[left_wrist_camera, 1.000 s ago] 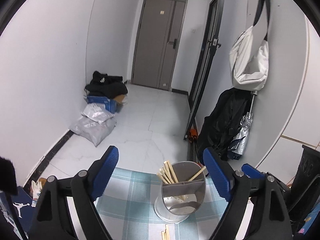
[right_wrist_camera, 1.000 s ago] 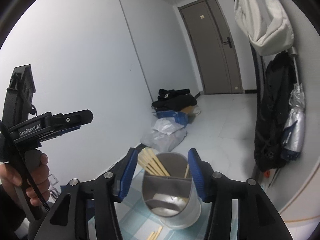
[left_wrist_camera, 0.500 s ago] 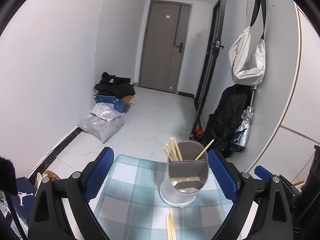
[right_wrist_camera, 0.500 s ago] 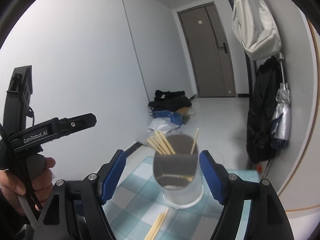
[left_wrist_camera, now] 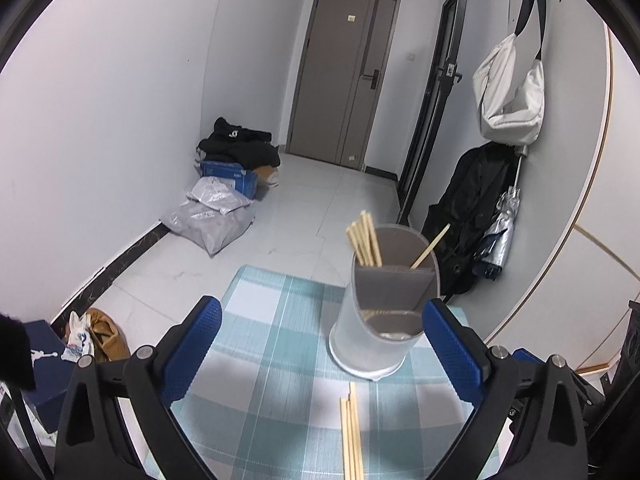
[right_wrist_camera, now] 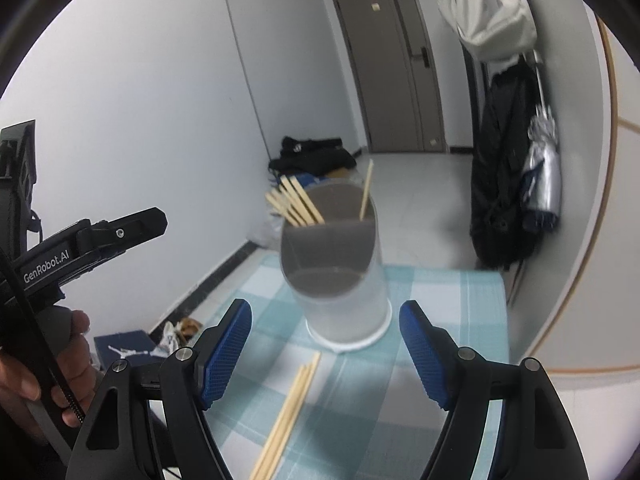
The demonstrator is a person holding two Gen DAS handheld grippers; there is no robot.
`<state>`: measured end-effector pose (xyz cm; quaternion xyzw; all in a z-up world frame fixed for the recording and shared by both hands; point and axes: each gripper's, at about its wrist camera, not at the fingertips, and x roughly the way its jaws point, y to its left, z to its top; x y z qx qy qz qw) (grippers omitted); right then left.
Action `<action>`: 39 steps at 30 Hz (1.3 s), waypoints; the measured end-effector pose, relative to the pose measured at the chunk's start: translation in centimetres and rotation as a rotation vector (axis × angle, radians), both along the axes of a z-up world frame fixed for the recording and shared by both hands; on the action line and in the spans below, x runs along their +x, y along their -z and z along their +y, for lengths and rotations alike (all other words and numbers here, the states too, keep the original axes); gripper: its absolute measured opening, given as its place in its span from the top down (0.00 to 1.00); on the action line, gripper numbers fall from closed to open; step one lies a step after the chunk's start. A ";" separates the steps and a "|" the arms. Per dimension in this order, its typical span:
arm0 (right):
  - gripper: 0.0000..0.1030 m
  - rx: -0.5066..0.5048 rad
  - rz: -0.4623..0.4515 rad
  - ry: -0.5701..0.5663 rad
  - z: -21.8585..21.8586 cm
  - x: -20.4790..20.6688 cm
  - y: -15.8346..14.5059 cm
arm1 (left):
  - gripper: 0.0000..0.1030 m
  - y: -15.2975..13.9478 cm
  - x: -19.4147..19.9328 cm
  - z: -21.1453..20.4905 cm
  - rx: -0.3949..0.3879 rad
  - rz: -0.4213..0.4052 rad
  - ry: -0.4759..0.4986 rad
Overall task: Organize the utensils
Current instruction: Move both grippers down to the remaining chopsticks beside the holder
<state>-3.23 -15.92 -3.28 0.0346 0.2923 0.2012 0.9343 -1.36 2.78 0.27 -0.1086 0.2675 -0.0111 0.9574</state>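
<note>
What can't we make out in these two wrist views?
- Loose chopsticks on the table: near ends cut off by the bottom edge, both views; count unclear.
- Holder: blurred in the right view; its front compartment's contents unreadable in the left view through glare.
- Chopsticks in the holder: lower parts hidden by the divider.
</note>
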 end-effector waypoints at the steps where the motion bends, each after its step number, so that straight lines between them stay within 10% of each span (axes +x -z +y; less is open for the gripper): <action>1: 0.26 -0.007 0.017 0.000 0.1 0.0 0.5 | 0.04 0.5 0.0 0.0 0.002 0.008 0.000; 32: 0.27 -0.216 0.417 -0.043 5.1 5.1 12.6 | 0.04 5.4 3.3 4.7 -0.061 0.235 -0.094; 39: 0.43 -0.269 0.412 -0.072 7.0 5.2 13.1 | 0.04 5.5 3.5 5.4 -0.073 0.255 -0.105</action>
